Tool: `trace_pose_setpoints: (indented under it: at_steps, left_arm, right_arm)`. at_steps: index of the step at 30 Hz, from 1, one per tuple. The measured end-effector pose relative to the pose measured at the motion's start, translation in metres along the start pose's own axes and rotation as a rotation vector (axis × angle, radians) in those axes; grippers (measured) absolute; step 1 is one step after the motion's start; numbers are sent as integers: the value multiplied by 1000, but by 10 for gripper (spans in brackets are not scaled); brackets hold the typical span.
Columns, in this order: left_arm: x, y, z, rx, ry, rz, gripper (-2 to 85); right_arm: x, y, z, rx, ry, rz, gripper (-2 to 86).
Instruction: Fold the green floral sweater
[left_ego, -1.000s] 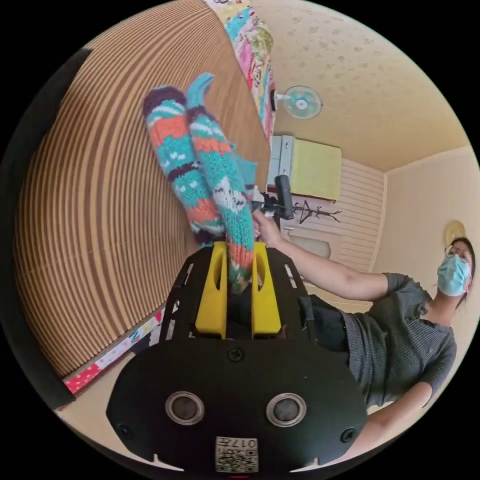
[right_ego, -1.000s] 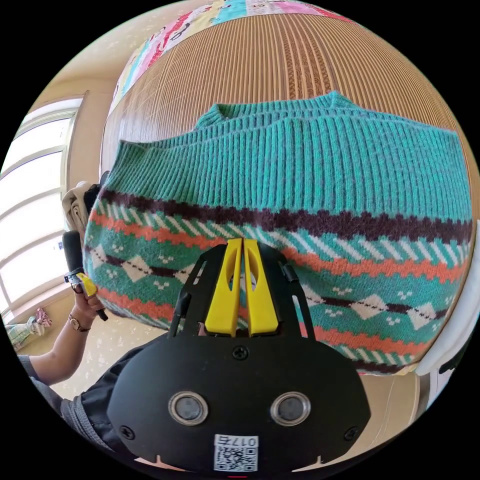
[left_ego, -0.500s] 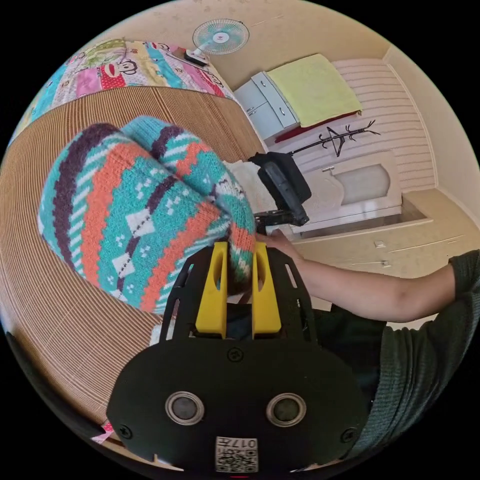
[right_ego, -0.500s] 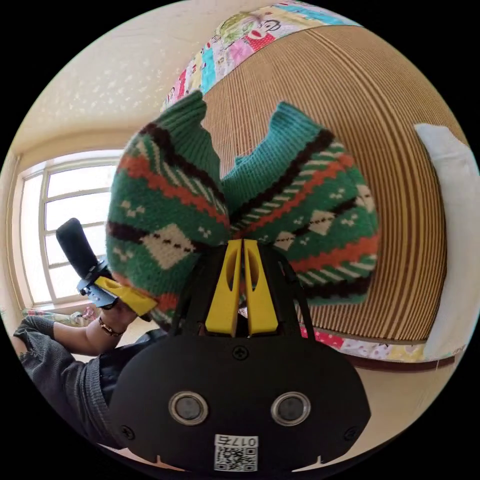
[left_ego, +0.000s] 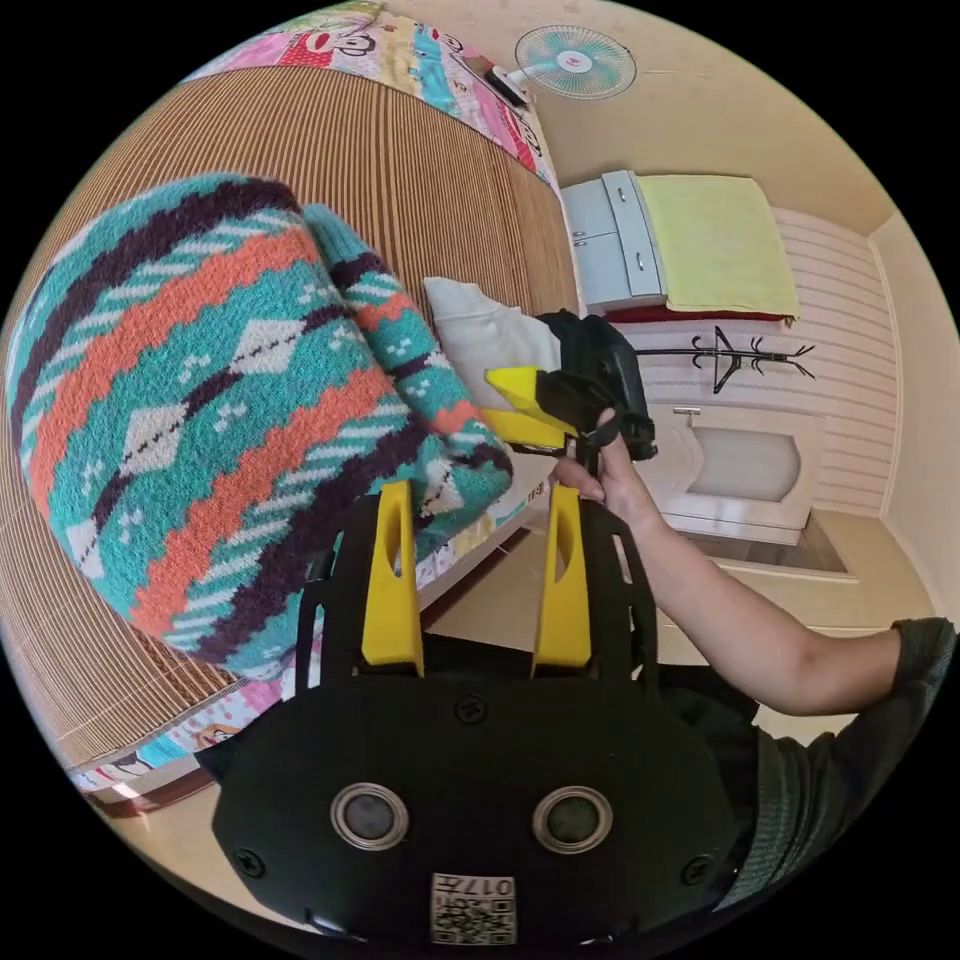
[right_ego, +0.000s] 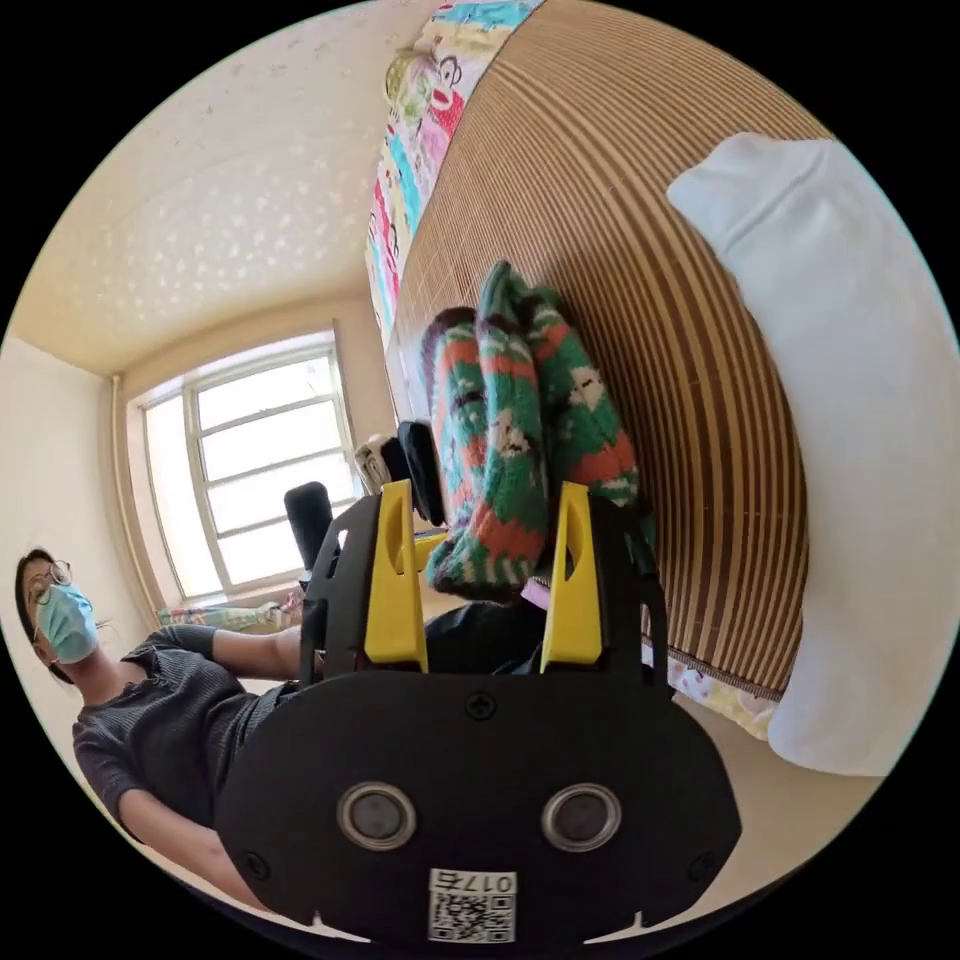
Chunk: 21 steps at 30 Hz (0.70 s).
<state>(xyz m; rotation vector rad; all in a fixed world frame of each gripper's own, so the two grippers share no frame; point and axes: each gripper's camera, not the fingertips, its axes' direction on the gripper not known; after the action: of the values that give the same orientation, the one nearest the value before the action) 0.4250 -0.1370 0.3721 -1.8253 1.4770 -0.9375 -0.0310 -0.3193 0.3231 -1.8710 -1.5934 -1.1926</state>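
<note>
Sweater: folded in a bundle on the striped bed mat, at the bed's near edge.
Left tongs: my jaws stand wide, nothing between them, just beside the sweater.
Right tongs: wide, framing the sweater's end without pressing it.
Pillow: on the mat, beside the sweater.

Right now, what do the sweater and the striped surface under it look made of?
Sweater: chunky knit yarn, wool or acrylic, matte and fuzzy; ribbing and stitch rows show. Striped surface: looks like a woven bamboo or rattan mat, slightly glossy; fine parallel brown and tan slats.
</note>
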Motion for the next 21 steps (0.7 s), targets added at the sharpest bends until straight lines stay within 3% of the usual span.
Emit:
trace_pose_setpoints:
  at_steps: [2, 5, 7, 10, 12, 14, 18, 21]
  left_arm:
    - [-23, 16, -21, 18, 99, -60, 151]
    - [-49, 45, -51, 83, 94, -146, 146]
    - [-65, 65, -70, 119, 61, -210, 143]
    - [-94, 104, -105, 244, 70, -342, 141]
    - [-111, 129, -125, 355, 110, -412, 142]
    - [-137, 154, -141, 476, 208, -503, 154]
    - [-166, 161, -146, 500, 231, -593, 170]
    - [-174, 143, -142, 440, 194, -588, 184]
  right_arm:
    - [-10, -21, 26, -138, 63, -4, 181]
    - [-36, -44, 74, -414, 386, -44, 96]
    - [-76, -45, 93, -571, 426, -298, 76]
    - [-122, -34, 60, -534, 208, -576, 70]
    - [-119, -32, 38, -510, 193, -582, 71]
    - [-94, -33, 23, -498, 255, -526, 77]
    - [9, -47, 18, -486, 675, -73, 127]
    - [-1, -47, -8, -308, 620, -117, 157]
